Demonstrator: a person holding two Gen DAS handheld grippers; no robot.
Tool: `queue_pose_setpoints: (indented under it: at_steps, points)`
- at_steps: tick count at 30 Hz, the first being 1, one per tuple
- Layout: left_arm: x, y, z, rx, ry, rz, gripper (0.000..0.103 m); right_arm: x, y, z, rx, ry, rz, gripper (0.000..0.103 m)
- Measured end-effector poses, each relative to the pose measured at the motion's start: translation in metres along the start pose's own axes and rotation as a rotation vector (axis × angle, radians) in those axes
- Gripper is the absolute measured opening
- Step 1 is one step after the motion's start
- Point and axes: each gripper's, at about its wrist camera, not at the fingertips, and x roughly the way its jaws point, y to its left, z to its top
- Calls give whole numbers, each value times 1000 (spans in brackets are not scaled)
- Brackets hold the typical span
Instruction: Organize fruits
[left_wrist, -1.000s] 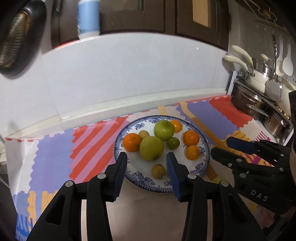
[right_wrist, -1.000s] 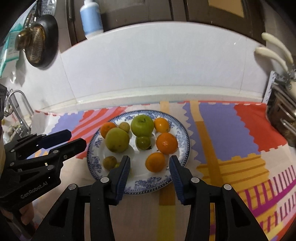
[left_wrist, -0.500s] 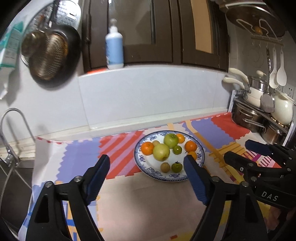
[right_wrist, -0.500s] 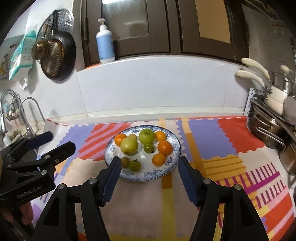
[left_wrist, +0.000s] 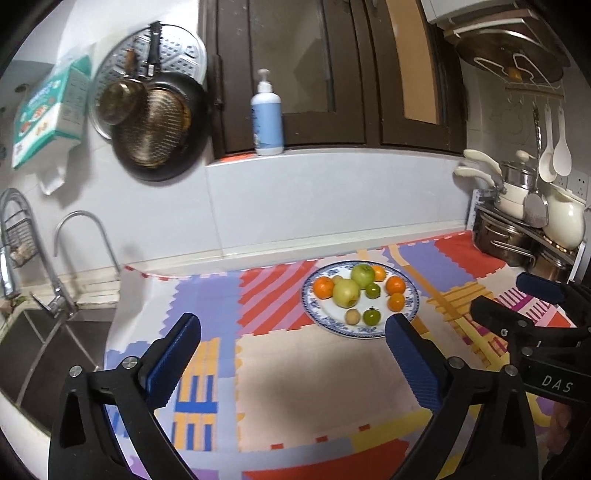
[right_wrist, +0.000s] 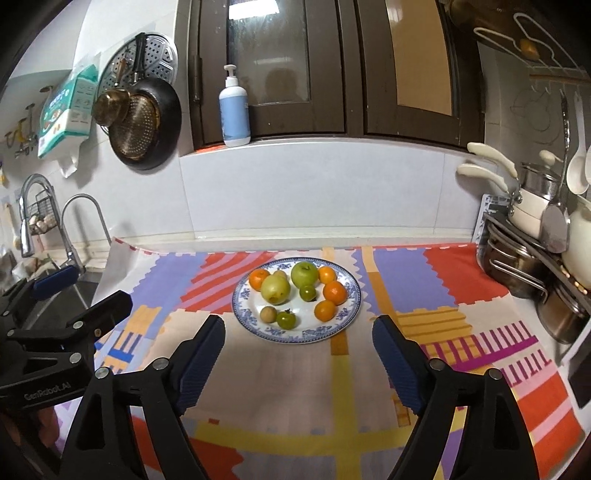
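Left wrist view: the left hand-held gripper (left_wrist: 291, 334) is seen released, its blue-padded fingers (left_wrist: 173, 354) spread wide and nothing between them, held above the worktop (left_wrist: 303, 384), which is covered by a patterned mat of many colours. A blue-and-white plate (left_wrist: 413, 300) lies on the mat beyond the right fingertip, apart from both grippers. On it are seen a green apple (left_wrist: 362, 276), a pale yellow-green apple (left_wrist: 346, 292), four oranges, of which one (left_wrist: 323, 287) lies at the left rim, two small green tomatoes, one of them (left_wrist: 371, 316) at the near side, and a small brownish fruit (left_wrist: 352, 316) just beside it. In the right wrist view the right hand-held gripper (right_wrist: 298, 334) is likewise shown released and empty, with the plate (right_wrist: 354, 295) ahead between its fingers. A pump bottle (right_wrist: 234, 112) stands on the ledge behind, a sink tap (left_wrist: 79, 236) is seen at the left, and stacked pots (right_wrist: 517, 254) at the right.
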Motion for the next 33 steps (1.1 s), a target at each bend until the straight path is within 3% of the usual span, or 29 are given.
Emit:
queue_pose_setpoints:
  at_steps: [11, 33]
  points:
    - [-27, 20, -14, -36, 5, 30, 103, -23, 20, -7, -21, -3, 8, 86]
    - [-37, 43, -21, -48, 20, 11, 103, -30, 44, -10, -38, -10, 23, 86]
